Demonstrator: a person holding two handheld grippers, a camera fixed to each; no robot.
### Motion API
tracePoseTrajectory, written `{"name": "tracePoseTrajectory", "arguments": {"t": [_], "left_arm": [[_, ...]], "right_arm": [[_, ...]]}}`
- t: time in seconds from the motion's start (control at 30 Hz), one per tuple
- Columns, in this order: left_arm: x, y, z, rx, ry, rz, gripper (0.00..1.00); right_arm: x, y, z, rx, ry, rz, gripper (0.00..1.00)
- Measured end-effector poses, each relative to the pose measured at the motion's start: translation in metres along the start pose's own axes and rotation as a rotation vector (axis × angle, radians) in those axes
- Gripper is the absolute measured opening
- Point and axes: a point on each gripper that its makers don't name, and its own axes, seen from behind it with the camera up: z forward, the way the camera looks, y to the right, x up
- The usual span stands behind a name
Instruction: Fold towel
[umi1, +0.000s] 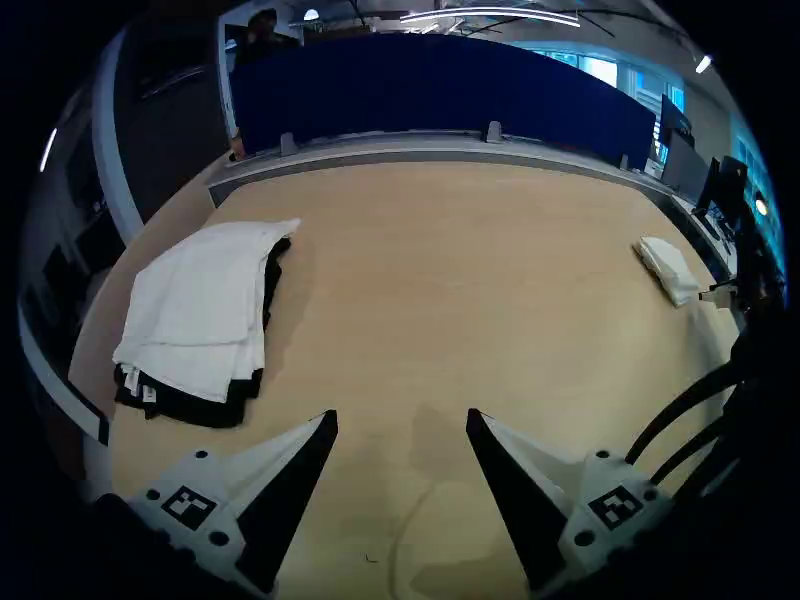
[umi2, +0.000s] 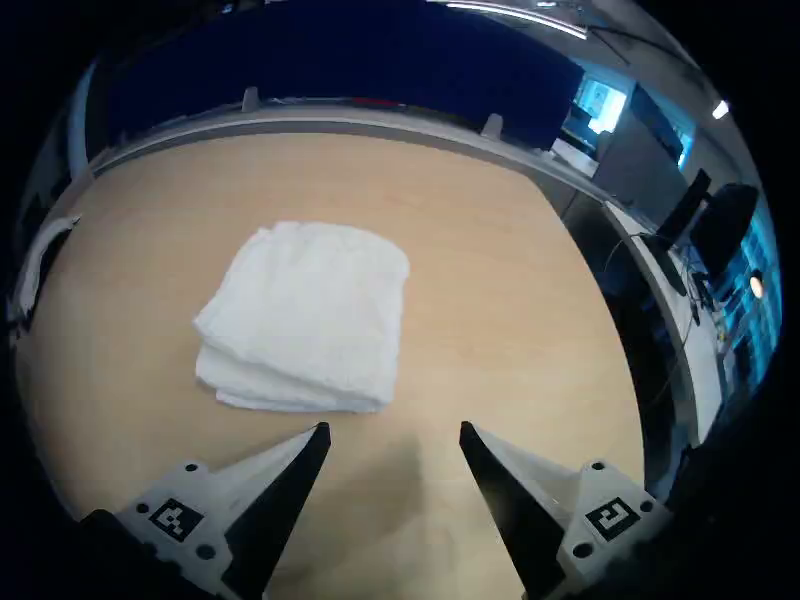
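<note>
A light wooden bench (umi1: 450, 280) fills the middle of both views. Along its far edge, across the top of the frame, a grey rail (umi1: 400, 150) carries a dark blue partition screen (umi1: 430, 90). Long ceiling light strips (umi1: 490, 15) glow at top centre. Bright windows (umi1: 603, 70) and dark monitors (umi1: 688, 165) sit at upper right.

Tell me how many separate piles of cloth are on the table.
2. A stack, white towels over black ones, lies at left in the left gripper view; a single folded white towel lies before the right tongs. The stack's layers may hide more.
</note>
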Motion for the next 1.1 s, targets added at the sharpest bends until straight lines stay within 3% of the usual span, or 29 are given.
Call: {"name": "tracePoseTrajectory", "arguments": {"t": [0.1, 0.27, 0.6, 0.7, 0.9, 1.1], "left_arm": [[0.001, 0.001, 0.001, -0.002, 0.006, -0.002, 0.96], [0.004, 0.002, 0.004, -0.003, 0.019, -0.004, 0.96], [0.025, 0.007, 0.009, -0.020, 0.084, -0.018, 0.96], [0.033, 0.009, 0.011, -0.027, 0.112, -0.025, 0.96], [0.052, 0.012, 0.017, -0.032, 0.179, -0.031, 0.96], [0.087, 0.010, 0.013, -0.026, 0.327, -0.039, 0.96]], "right_arm": [[0.018, -0.008, -0.005, 0.009, 0.075, 0.005, 1.00], [0.067, -0.032, -0.027, 0.064, 0.282, 0.050, 1.00], [0.165, -0.061, -0.114, 0.130, 0.759, 0.163, 1.00], [0.172, -0.067, -0.129, 0.138, 0.804, 0.189, 1.00], [0.177, -0.079, -0.144, 0.140, 0.814, 0.171, 1.00], [0.178, -0.089, -0.152, 0.138, 0.820, 0.166, 1.00]]}}
